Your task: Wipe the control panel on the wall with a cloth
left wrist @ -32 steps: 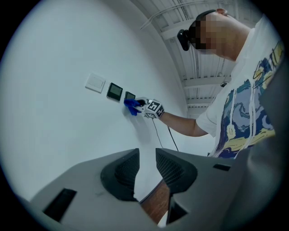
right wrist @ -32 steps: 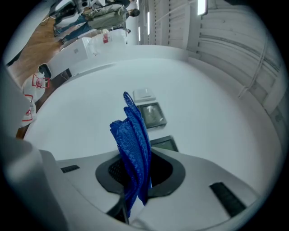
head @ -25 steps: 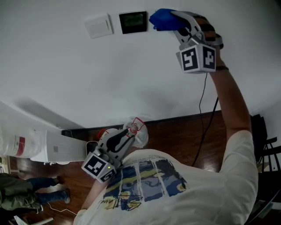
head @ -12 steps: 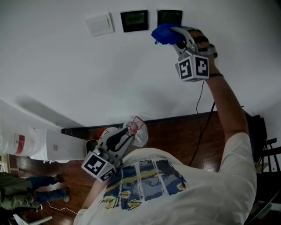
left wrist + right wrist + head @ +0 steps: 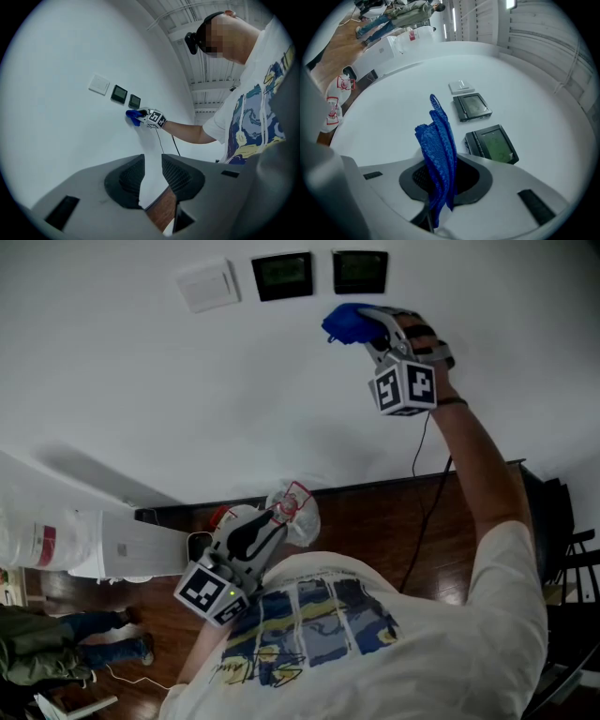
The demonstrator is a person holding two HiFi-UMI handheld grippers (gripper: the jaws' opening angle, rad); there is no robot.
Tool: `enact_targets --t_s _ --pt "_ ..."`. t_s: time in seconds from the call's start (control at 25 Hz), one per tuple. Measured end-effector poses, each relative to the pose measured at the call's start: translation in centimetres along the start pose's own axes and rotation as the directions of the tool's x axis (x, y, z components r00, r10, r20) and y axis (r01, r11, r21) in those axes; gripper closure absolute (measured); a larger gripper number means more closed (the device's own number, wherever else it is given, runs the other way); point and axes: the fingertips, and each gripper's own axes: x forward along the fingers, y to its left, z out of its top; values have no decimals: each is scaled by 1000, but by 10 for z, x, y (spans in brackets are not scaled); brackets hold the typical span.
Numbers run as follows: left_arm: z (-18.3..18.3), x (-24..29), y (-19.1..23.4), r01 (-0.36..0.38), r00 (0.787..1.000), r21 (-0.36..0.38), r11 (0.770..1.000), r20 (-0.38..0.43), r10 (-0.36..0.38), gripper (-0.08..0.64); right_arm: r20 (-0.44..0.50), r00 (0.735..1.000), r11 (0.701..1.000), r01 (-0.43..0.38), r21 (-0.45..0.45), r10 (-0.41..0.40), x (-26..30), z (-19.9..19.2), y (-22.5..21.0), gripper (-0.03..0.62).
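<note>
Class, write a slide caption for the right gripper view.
Right gripper clamps a blue cloth near a wall control panel.

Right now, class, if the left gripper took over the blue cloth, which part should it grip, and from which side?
Probably the bunched free end of the blue cloth, standing out past the right gripper, which is shut on its other end. Come from the person's left, jaws across the flat folds, clear of the nearer control panel.

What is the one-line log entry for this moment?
right gripper: shut on cloth | cloth: below panel, not on it | left gripper: open, empty
</note>
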Motion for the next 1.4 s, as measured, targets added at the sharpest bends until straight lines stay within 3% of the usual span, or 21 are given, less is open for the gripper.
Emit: enact_targets --t_s 0.52,0.68,0.84,0.96,1.2,1.4 --pt "2 5 -2 -14 1000 5 1000 -3 14 446 63 998 998 8 68 -12 -30 16 -5 502" --pt "0 10 -4 -34 999 -6 999 -10 34 446 94 996 991 -8 132 -5 -53 22 2 502" --pt "4 16 -2 -78 997 -14 997 -16 77 446 115 993 967 -36 252 7 -83 23 16 502" --pt "3 19 1 -115 993 -8 993 -39 115 446 132 991 924 -70 377 21 -109 23 31 502" --pt "8 18 1 -179 982 -3 984 -66 178 446 175 982 802 -163 575 74 -163 31 69 502" --pt "9 -14 -8 -198 979 5 980 -47 198 446 215 972 679 -224 699 99 -212 72 85 503"
